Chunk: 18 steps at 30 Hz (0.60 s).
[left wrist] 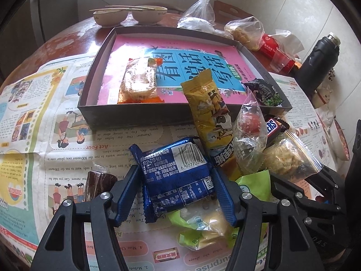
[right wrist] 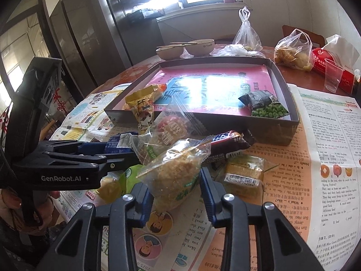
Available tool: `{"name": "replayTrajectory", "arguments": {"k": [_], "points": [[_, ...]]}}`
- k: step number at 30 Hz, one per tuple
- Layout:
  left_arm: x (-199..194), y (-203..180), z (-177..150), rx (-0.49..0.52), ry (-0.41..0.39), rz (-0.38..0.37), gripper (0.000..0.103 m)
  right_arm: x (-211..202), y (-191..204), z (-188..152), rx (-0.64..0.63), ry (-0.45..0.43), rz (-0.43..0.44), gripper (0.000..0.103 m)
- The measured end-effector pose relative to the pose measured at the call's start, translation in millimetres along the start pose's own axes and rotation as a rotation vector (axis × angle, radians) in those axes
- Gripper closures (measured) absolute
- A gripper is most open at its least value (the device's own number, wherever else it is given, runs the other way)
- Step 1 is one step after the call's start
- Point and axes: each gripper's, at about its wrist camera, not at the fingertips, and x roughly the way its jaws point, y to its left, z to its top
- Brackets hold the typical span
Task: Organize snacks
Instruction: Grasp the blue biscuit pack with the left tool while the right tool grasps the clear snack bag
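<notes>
Left wrist view shows your left gripper (left wrist: 176, 192) with its blue pads on both sides of the blue packet (left wrist: 178, 178), barcode side up; the pads touch its crimped edges, so you appear to be clamping it, though how firmly I cannot tell. The packet sits at the near edge of the snack pile on the newspaper (left wrist: 67, 158), just in front of the box (left wrist: 126, 115).

Your right gripper (right wrist: 178, 192) straddles the clear crumb bag (right wrist: 176, 171), jaws either side and touching the film. It looks closed on the bag, but the soft plastic hides real contact.

Both tools come in low and nearly level from the near side of the table, fingers pointing toward the box. In the right wrist view your left gripper (right wrist: 117, 155) lies flat, reaching across from the left.

That low approach suits flat, slippery packets: you pinch the edges rather than crush the contents.

The box already holds 3 snacks: an orange pack (left wrist: 138, 80) near its left side, a black pea pack (right wrist: 262, 105) in its near right corner, and a yellow packet (left wrist: 209, 115) leaning over the near wall, half in, half out. The Snickers bar (right wrist: 227, 144) and gold-wrapped piece (right wrist: 244, 174) remain outside on the paper.

I judge sorting is partly done, with lifting both held packs into the box as the likely step. Watch the loose film: the crumb bag may slip or drag neighbours.
</notes>
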Motion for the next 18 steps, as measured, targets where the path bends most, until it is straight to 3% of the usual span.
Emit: {"name": "replayTrajectory", "arguments": {"k": [5, 8, 18], "points": [[-2, 3, -1, -0.005, -0.014, -0.019, 0.045, -5, -2, 1, 0.007, -0.010, 0.004, 0.065], [-5, 6, -2, -0.017, -0.013, -0.050, 0.047, -6, -4, 1, 0.017, -0.015, 0.008, 0.065], [-19, 13, -3, -0.046, -0.053, -0.053, 0.048, -12, -5, 3, 0.025, -0.034, 0.009, 0.066]]}}
